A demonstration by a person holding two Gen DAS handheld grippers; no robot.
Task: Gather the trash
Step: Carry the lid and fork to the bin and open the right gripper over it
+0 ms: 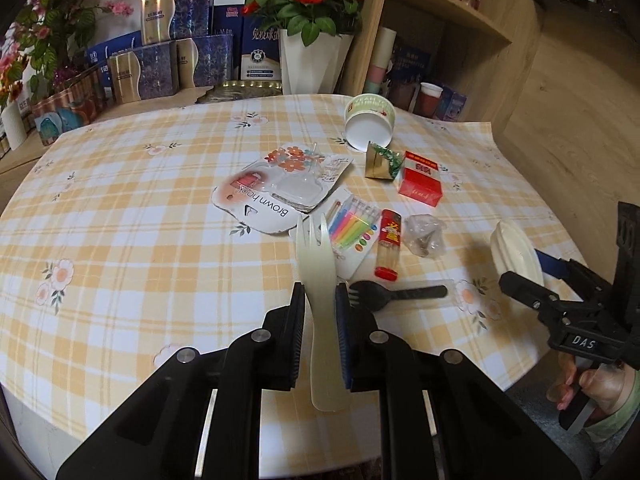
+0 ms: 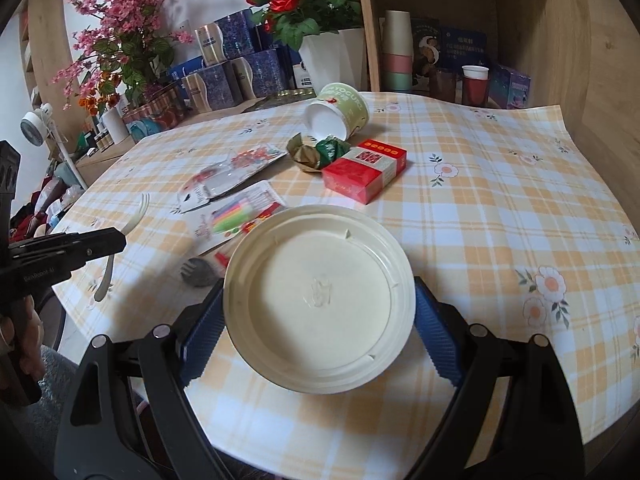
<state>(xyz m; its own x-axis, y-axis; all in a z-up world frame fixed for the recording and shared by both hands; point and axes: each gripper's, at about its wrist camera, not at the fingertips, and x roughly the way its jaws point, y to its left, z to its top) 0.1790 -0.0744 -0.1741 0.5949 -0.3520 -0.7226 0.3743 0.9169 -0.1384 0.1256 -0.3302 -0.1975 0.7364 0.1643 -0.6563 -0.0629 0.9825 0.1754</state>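
Observation:
My left gripper (image 1: pixel 320 296) is shut on a cream plastic fork (image 1: pixel 320 280), tines pointing away, above the table's near edge. My right gripper (image 2: pixel 318 300) is shut on a cream round lid (image 2: pixel 320 300), held flat over the table; it also shows in the left wrist view (image 1: pixel 516 252). On the checked tablecloth lie a black fork (image 1: pixel 392 294), a red tube (image 1: pixel 389 244), a candle pack (image 1: pixel 352 228), a clear wrapper (image 1: pixel 424 236), a red box (image 1: pixel 420 184), a gold-green wrapper (image 1: pixel 382 160), a tipped yogurt cup (image 1: pixel 370 120) and a hook package (image 1: pixel 276 188).
Flower vase (image 1: pixel 312 60) and blue gift boxes (image 1: pixel 180 60) stand behind the table. A wooden shelf (image 2: pixel 460 40) with stacked cups (image 2: pixel 398 56) rises at the far right. The tablecloth edge (image 2: pixel 568 128) lifts near the wooden wall.

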